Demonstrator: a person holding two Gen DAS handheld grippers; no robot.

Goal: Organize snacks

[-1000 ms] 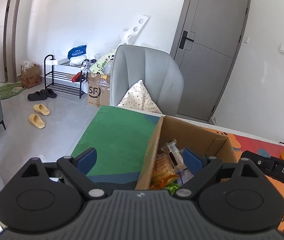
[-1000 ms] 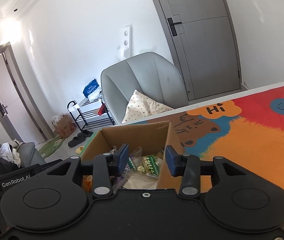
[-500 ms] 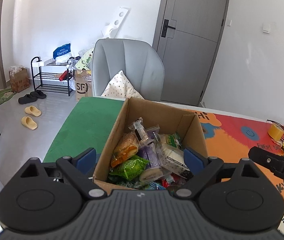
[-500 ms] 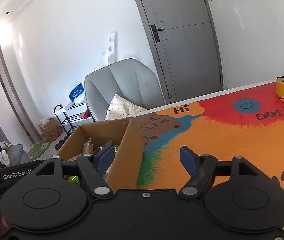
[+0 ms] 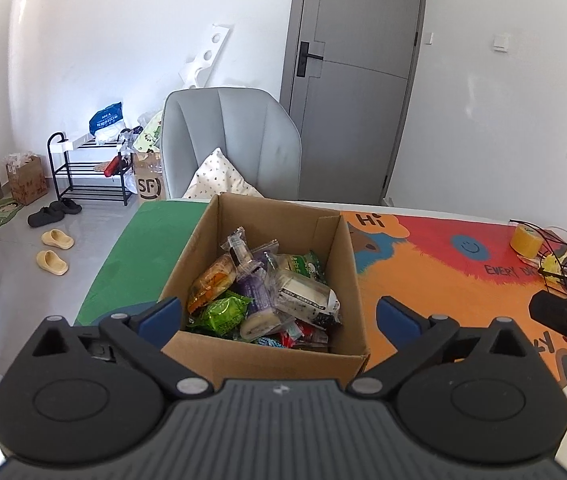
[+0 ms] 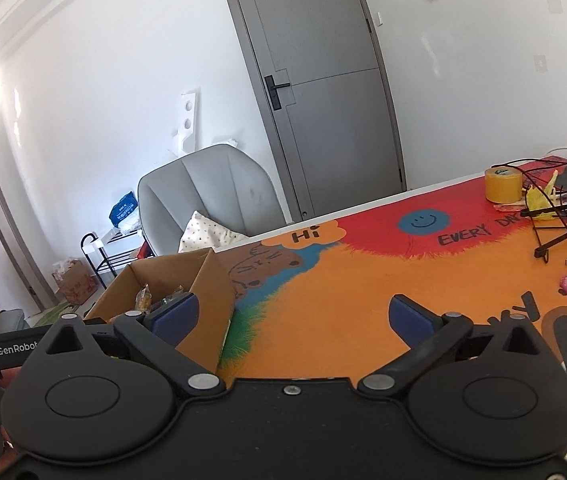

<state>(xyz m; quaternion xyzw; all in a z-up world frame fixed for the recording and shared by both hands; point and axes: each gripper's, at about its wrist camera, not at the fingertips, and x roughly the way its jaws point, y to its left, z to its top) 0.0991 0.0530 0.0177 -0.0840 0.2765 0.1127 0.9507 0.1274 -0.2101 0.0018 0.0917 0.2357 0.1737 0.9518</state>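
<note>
Left wrist view: the cardboard box (image 5: 279,276) stands on the colourful table mat (image 5: 435,280), its top flaps open, and holds a loose heap of wrapped snacks (image 5: 267,292). Among them are a green packet (image 5: 223,312) at about 7 o'clock in the heap, an orange-and-yellow packet (image 5: 213,280) at 9 o'clock, and a clear-wrapped white cake (image 5: 303,296) at 3 o'clock. The left gripper (image 5: 279,314) has just been opening and its jaws stand wide, one blue pad on either side of the box's near end; neither pad presses on the cardboard and nothing is carried.

Right wrist view: the right gripper (image 6: 289,316) has likewise just been opening and stands wide and empty. The box (image 6: 203,280) lies at about 10 o'clock from it, and bare orange mat (image 6: 363,280) shows between the pads. A yellow tape roll (image 6: 502,185) and a tangle of black cables (image 6: 563,220) lie at 2 o'clock, well apart from the box.

Progress, as a judgement: every snack in view is inside the box, and none lies loose on the visible mat. With both tools released and clear, the gathering step looks finished, or nearly so. Whether further snacks remain outside the frames cannot be told. What may be left is tidying the heap, closing the flaps or moving the box; the pictures do not settle which.
</note>
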